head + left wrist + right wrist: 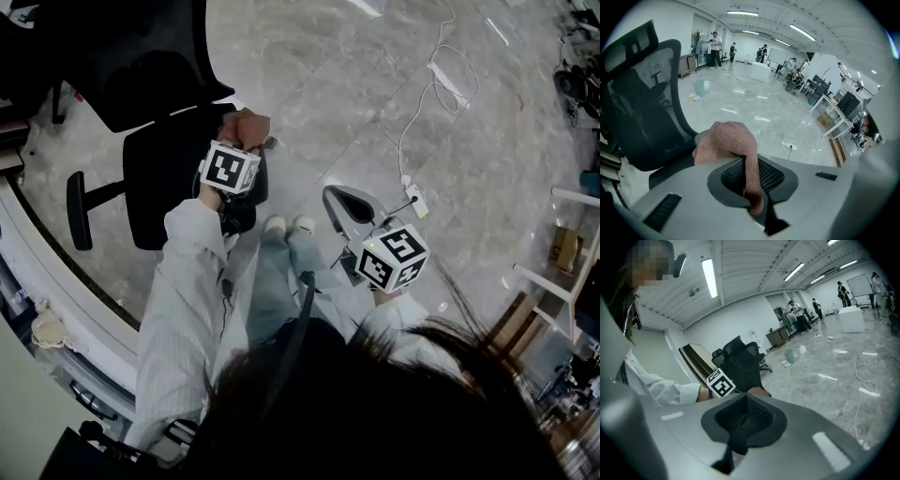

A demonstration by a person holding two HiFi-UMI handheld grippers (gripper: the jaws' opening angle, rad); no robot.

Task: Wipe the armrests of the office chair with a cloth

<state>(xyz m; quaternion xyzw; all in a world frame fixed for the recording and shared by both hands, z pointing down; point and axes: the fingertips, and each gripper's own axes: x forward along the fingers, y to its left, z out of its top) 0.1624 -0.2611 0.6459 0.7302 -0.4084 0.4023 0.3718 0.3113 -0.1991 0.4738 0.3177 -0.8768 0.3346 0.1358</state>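
Note:
The black office chair (159, 178) stands at the upper left of the head view, with one armrest (79, 211) showing on its far side. My left gripper (242, 148) is at the chair's near side, shut on a pink cloth (247, 126); the armrest beneath it is mostly hidden. In the left gripper view the cloth (727, 140) bulges out of the closed left gripper (746, 183), beside the mesh backrest (642, 93). My right gripper (349, 204) hangs over the floor to the right of the chair, shut and holding nothing (740, 423).
A white power strip (416, 201) and looping cables (450, 75) lie on the grey tiled floor to the right. A desk edge (56, 281) runs along the left. The person's shoes (289, 225) stand between chair and right gripper. People (715, 47) stand far off.

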